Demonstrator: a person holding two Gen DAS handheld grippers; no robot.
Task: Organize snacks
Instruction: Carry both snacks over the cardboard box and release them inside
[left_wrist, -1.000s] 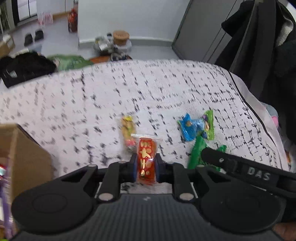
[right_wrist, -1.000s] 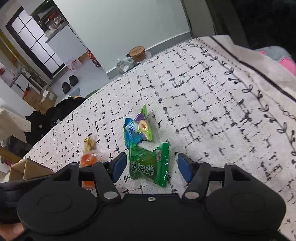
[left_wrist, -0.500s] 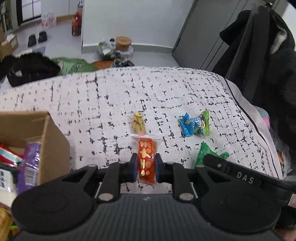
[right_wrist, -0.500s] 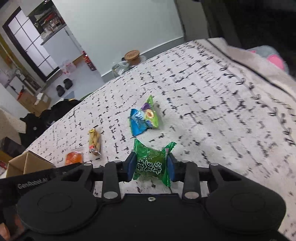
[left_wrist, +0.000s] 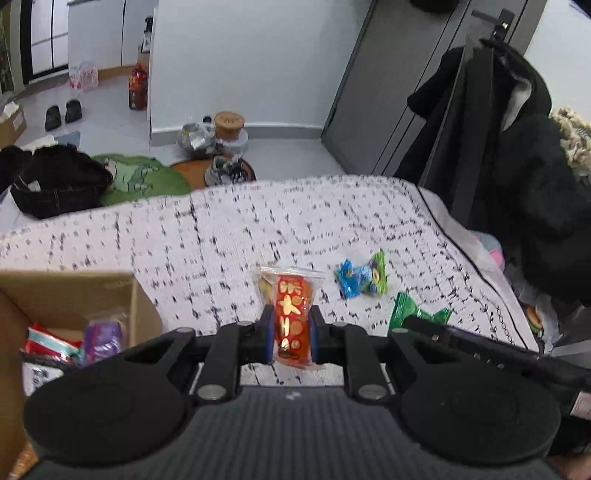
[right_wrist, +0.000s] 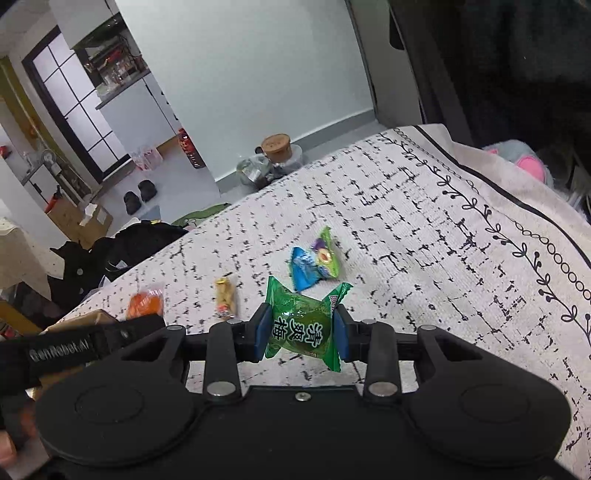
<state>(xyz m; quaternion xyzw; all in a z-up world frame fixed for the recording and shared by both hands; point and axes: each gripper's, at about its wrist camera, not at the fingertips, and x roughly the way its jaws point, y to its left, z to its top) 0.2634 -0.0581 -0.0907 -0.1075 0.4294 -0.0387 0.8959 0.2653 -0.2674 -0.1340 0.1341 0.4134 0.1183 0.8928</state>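
My left gripper (left_wrist: 290, 330) is shut on a red snack packet (left_wrist: 291, 314) with gold print, held above the patterned white cloth (left_wrist: 221, 236). My right gripper (right_wrist: 301, 336) is shut on a green candy packet (right_wrist: 299, 325), also lifted off the cloth. A blue packet (right_wrist: 306, 269) and a green-and-purple packet (right_wrist: 328, 254) lie together just beyond it. A small yellow nut packet (right_wrist: 226, 297) lies to their left. In the left wrist view the blue and green pair (left_wrist: 364, 278) lies right of the red packet, which mostly hides the nut packet.
An open cardboard box (left_wrist: 92, 288) with several snacks inside stands at the cloth's left. Dark coats (left_wrist: 517, 147) hang at the right. Past the far edge, on the floor, are a black bag (left_wrist: 55, 181), a green mat and a cork-lidded jar (left_wrist: 229, 122).
The right gripper's jaws closed on the green packet and lifted it off the cloth. The left gripper rose with the red packet, and the cardboard box came further into its view.
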